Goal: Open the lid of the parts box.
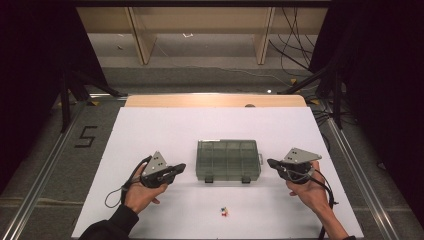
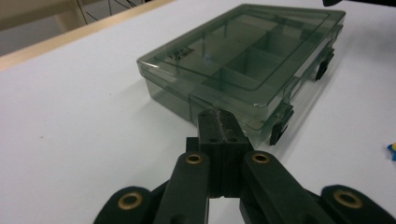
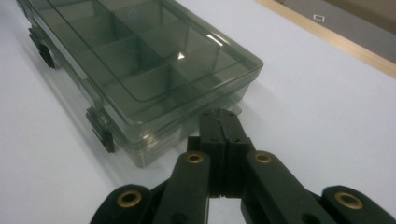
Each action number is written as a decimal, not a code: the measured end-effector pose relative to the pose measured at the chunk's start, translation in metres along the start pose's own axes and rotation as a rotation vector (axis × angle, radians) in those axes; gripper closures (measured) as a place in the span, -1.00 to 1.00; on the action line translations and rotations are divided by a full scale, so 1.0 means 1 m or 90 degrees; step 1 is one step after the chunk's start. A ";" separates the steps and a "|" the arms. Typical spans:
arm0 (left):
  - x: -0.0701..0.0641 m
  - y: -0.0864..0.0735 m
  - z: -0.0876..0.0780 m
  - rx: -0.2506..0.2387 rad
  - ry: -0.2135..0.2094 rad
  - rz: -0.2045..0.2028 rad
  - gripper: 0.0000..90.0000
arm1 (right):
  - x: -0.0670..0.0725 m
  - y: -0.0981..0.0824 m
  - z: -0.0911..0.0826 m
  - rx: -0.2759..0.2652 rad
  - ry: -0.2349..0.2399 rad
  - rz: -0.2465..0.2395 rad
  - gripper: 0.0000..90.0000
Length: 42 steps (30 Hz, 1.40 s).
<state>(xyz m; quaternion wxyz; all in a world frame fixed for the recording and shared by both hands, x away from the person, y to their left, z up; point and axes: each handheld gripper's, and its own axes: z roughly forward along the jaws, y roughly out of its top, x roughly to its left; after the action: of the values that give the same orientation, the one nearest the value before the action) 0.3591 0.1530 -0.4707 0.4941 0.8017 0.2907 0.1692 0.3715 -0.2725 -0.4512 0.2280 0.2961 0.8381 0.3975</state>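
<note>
**Mia:** What do you see from the high view?

**Ben:** One white table [image 1: 150, 130] with a wooden edge at the far side. In the middle sits one box, a see-through grey plastic organizer box [image 1: 228, 160]. It is flat, shaped like a rectangle, and its lid is down. Two dark clips sit on its near side. A few tiny colored bits [image 1: 224, 211] lie in front of it, too small to count. There are two grippers, one in each hand. The left gripper [image 1: 181, 167] is just beside the box's left end, and the right gripper [image 1: 270, 162] is just beside its right end. Neither touches it.

**Mia:** And the left gripper view?

**Ben:** Two black jaws pressed flat together, nothing between them. The box lies just past their tips. I count several little rooms under the shiny lid.

**Mia:** The right gripper view?

**Ben:** The same thing. Two black jaws squeezed together and empty, by a rounded corner of the box. Round brass pins shine on the black arms.
</note>
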 end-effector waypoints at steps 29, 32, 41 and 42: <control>-0.006 0.000 0.031 0.065 -0.062 0.011 0.99 | 0.012 -0.004 0.016 0.052 0.086 -0.042 1.00; -0.007 0.002 0.031 0.059 -0.061 0.010 0.99 | 0.013 -0.003 0.016 0.047 0.088 -0.040 1.00; -0.006 0.009 0.031 0.036 -0.051 0.007 0.99 | 0.012 0.003 0.018 0.021 0.083 -0.044 1.00; -0.006 0.010 0.032 0.029 -0.051 0.008 0.99 | 0.012 0.004 0.019 0.016 0.084 -0.046 1.00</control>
<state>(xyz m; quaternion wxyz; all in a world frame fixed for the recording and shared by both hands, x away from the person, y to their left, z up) 0.3755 0.1241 -0.4761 0.4861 0.8207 0.2689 0.1334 0.3761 -0.2525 -0.4601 0.1829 0.2420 0.8661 0.3973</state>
